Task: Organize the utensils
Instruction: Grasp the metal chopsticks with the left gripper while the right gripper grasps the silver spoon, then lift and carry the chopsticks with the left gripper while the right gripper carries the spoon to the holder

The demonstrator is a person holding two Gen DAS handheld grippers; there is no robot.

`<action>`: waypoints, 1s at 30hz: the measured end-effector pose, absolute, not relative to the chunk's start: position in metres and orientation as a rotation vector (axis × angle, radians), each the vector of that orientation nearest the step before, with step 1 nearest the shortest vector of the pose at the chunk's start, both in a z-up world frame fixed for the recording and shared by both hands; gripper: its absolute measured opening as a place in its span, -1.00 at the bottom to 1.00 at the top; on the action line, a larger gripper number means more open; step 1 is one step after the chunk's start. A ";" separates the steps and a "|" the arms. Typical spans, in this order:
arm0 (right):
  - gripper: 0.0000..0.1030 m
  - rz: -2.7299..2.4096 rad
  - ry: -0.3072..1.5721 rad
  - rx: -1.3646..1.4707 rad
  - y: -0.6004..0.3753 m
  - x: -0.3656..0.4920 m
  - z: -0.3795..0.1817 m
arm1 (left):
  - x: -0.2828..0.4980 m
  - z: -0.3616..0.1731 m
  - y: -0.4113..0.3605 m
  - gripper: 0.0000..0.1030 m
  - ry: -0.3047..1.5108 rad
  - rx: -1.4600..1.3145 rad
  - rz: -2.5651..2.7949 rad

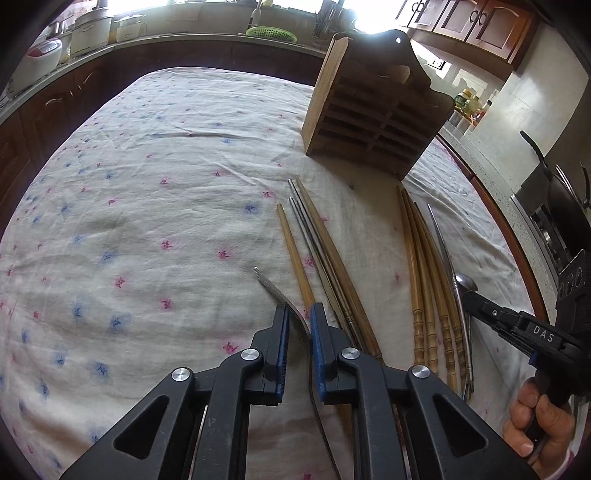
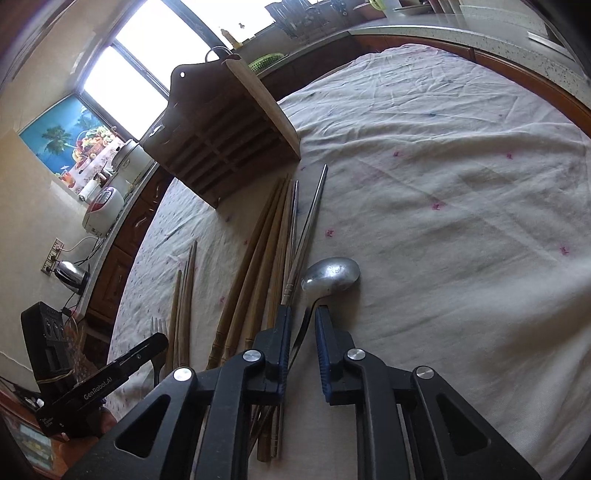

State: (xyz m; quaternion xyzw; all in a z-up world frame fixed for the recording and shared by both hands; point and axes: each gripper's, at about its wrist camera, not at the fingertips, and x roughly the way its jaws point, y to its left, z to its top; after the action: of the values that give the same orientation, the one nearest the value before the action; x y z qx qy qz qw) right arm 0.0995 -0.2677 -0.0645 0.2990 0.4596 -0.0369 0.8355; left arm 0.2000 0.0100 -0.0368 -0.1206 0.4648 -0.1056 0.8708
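My left gripper (image 1: 300, 312) is open, its jaws either side of a metal fork (image 1: 275, 290) lying on the floral tablecloth (image 1: 147, 221). My right gripper (image 2: 302, 314) is open around the neck of a metal spoon (image 2: 330, 273). The spoon also shows in the left wrist view (image 1: 466, 282). Wooden and metal chopsticks (image 1: 325, 254) lie right of the fork. Bamboo-handled chopsticks (image 1: 424, 269) lie further right. A slatted wooden utensil holder (image 1: 369, 110) stands beyond them; it also shows in the right wrist view (image 2: 221, 136).
The table's wooden rim (image 1: 506, 229) curves along the right. A kitchen counter (image 1: 147, 40) with pots and a green basket (image 1: 271, 33) runs behind. A rice cooker (image 2: 101, 212) and a kettle (image 2: 70, 275) stand on a side counter.
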 end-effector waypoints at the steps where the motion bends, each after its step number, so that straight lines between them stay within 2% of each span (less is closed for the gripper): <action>1: -0.89 -0.072 0.969 0.637 -0.269 0.100 -0.065 | 0.199 -0.037 0.011 -0.80 0.968 -0.254 -0.225; 6: -0.94 -0.057 0.918 0.594 -0.263 0.093 -0.047 | 0.189 -0.030 0.020 -0.89 0.941 -0.289 -0.253; 13: -0.96 -0.050 0.813 0.505 -0.253 0.078 -0.003 | 0.157 0.007 0.037 -0.96 0.833 -0.333 -0.301; 22: -0.96 -0.035 0.674 0.406 -0.240 0.072 0.050 | 0.117 0.055 0.070 -0.98 0.684 -0.387 -0.324; 30: -0.96 -0.040 0.623 0.347 -0.237 0.083 0.068 | 0.115 0.066 0.080 -0.98 0.642 -0.399 -0.324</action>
State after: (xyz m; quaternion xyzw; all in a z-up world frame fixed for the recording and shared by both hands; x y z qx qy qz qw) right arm 0.0830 -0.2366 0.0681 0.1701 0.3047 -0.0198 0.9369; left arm 0.1145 0.0795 0.0663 -0.1941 0.3121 -0.1576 0.9166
